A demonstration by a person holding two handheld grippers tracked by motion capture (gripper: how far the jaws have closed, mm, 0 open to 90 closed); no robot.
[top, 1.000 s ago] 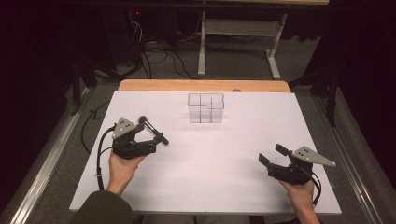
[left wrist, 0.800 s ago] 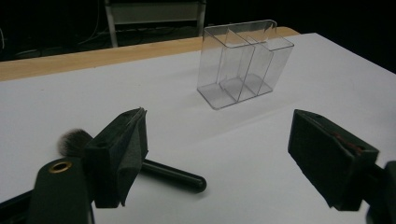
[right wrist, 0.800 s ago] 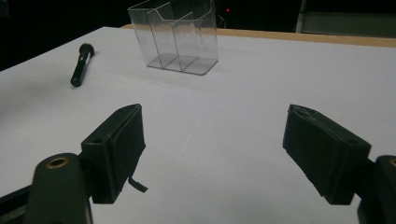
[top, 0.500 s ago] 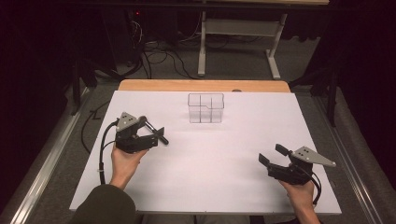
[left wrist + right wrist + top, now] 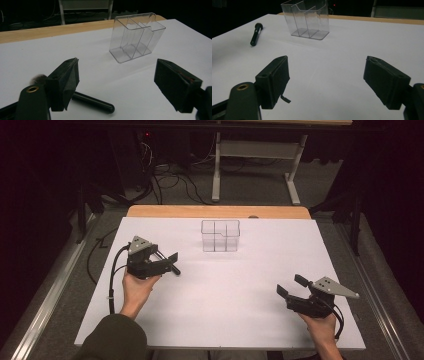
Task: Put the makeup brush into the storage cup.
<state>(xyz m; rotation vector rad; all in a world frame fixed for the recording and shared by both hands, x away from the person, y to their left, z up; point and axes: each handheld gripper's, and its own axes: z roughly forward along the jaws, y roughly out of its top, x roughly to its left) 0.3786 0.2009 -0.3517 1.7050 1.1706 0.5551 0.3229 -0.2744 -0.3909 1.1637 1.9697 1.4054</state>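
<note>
A clear plastic organizer [image 5: 220,236] with several compartments stands upright and empty at the far middle of the white table [image 5: 230,310]. In the left gripper view a brush with a black handle [image 5: 93,101] and a dark tuft lies flat on the white surface, under and just inside the left jaw; the pads do not touch it. My left gripper [image 5: 172,262] [image 5: 117,67] is open and points toward the organizer [image 5: 136,37]. My right gripper [image 5: 290,285] [image 5: 327,62] is open with nothing between its jaws at the near right. From there the brush [image 5: 255,32] shows left of the organizer [image 5: 308,21].
A wooden strip [image 5: 217,211] runs along the table's far edge. Beyond it are a grey desk frame [image 5: 252,150] and loose cables [image 5: 170,177] on the dark floor. A metal rail [image 5: 47,295] runs along the table's left side.
My left hand has shifted slightly toward the far side and its gripper has tilted a little. The right gripper has not moved.
</note>
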